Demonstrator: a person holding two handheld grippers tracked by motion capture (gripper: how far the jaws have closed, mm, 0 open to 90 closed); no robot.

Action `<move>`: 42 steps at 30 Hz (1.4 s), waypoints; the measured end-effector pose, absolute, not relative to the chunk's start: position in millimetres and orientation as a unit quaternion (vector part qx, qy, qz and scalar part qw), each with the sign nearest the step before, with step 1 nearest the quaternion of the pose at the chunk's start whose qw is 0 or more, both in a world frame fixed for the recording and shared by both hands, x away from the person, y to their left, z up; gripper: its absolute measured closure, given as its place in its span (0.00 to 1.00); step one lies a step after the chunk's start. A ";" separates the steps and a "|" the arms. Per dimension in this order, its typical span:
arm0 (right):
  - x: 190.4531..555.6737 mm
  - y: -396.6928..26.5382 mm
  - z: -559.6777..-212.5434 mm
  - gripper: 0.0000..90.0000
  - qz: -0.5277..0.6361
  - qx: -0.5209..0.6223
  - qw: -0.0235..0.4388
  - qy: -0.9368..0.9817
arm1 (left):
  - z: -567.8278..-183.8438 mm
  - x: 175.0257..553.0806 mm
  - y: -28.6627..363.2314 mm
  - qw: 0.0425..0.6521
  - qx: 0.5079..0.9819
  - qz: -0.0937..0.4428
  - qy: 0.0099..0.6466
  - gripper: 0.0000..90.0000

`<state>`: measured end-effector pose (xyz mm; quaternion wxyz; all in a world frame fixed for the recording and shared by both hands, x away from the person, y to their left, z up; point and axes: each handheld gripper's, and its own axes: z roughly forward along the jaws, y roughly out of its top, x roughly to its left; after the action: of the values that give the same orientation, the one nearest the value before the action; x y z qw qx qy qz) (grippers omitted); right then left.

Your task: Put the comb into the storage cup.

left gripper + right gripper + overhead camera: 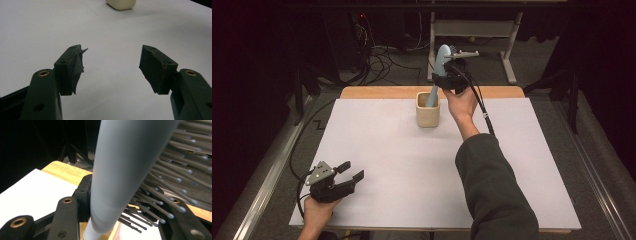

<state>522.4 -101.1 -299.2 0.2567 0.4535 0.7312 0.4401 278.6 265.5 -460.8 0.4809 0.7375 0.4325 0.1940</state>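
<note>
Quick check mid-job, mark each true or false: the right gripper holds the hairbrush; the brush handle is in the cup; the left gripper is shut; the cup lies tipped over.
1. The right gripper is shut on the light blue hairbrush. True.
2. The brush's handle end reaches into the beige cup. True.
3. The left gripper is shut. False: its jaws stand open, nothing between them.
4. The cup lies tipped over. False: it stands upright on the white table cover.

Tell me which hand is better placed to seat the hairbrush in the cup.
Right. The right gripper already clamps the light blue hairbrush, handle inside the beige square cup. The left gripper rests open at the near corner.
</note>
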 end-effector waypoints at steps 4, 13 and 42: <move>523.7 -100.2 -302.0 0.59 0.435 0.461 0.248 0.733 | -460.9 278.8 265.1 0.480 0.738 0.194 0.432 0.40; 525.5 -102.6 -309.0 0.59 0.426 0.469 0.234 0.738 | -460.9 278.9 265.2 0.479 0.740 0.193 0.432 0.40; 528.8 -103.0 -335.4 0.59 0.409 0.479 0.198 0.751 | -461.6 279.8 264.3 0.476 0.742 0.193 0.431 0.40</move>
<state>528.8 -103.0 -335.4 0.1984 0.4794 0.7509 0.4086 279.8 264.3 -461.6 0.4756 0.7424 0.4309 0.1926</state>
